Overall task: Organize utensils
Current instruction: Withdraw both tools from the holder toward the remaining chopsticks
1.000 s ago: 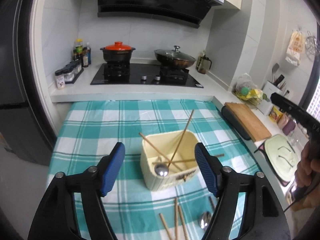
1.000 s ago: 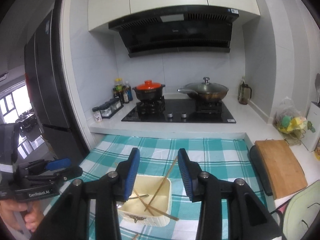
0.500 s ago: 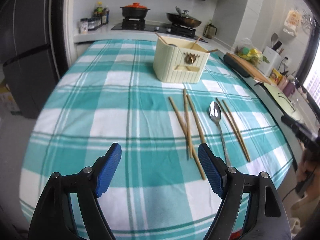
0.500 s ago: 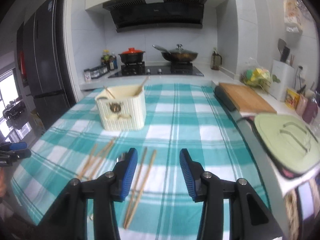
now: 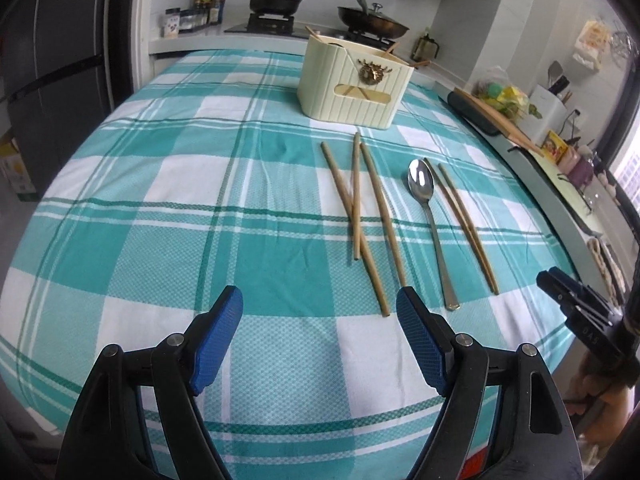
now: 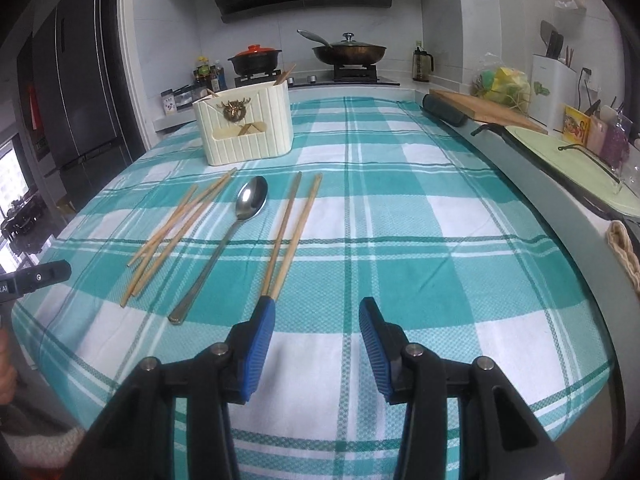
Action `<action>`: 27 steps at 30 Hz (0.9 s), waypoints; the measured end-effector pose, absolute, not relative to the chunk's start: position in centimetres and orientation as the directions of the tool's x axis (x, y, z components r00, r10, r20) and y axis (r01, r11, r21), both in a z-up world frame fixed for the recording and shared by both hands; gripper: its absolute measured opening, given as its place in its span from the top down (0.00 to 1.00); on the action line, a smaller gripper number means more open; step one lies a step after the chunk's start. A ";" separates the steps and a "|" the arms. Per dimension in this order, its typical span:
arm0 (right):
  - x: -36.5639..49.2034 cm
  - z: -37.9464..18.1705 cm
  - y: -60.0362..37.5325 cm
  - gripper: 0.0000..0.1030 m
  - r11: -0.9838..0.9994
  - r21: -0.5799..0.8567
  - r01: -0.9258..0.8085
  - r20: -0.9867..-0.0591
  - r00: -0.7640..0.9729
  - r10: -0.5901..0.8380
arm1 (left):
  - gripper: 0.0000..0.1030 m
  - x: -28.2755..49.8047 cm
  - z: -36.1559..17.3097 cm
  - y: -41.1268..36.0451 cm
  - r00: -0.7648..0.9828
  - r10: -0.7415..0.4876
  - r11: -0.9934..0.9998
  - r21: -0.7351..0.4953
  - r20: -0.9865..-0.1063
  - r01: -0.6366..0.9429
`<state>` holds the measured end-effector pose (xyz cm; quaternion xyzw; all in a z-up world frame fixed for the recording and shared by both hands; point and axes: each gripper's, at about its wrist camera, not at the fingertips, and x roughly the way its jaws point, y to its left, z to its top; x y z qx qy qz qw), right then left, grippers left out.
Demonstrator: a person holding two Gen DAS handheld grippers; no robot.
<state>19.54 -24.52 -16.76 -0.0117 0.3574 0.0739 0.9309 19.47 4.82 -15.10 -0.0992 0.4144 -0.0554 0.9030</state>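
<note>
The cream holder (image 5: 354, 88) at 12 o'clock contains chopsticks; 5 chopsticks and 1 spoon (image 5: 430, 220) lie outside. Left gripper (image 5: 319, 312) wide open, empty; right gripper (image 6: 317, 320) half open, empty.

Soft, even daylight fills the kitchen, brightest at 3 o'clock in the left wrist view, where a window (image 5: 630, 176) blows out to white. Another window (image 6: 12, 168) glows at 9 o'clock in the right wrist view. Shadows on the checked tablecloth (image 5: 168, 200) are faint. The spoon (image 6: 251, 200) carries a pale glare. Fisheye distortion bows the table edges, with dark vignetting in the corners. The centre is sharp; objects at the rim look soft.
</note>
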 end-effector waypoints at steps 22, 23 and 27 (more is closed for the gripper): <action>19.4 -17.2 -24.3 0.57 0.989 0.043 -0.144 -0.671 0.729 0.135 | 0.18 28.0 -19.1 3.3 0.588 -0.073 0.997 -0.062 -0.806 0.039; 19.5 -17.3 -24.5 0.57 0.989 0.048 -0.140 -0.673 0.727 0.135 | 0.18 28.2 -19.3 2.8 0.582 -0.074 0.997 -0.054 -0.810 0.051; 19.8 -17.7 -24.8 0.57 0.990 0.061 -0.131 -0.682 0.719 0.137 | 0.18 28.4 -19.4 0.8 0.578 -0.080 0.995 -0.032 -0.812 0.093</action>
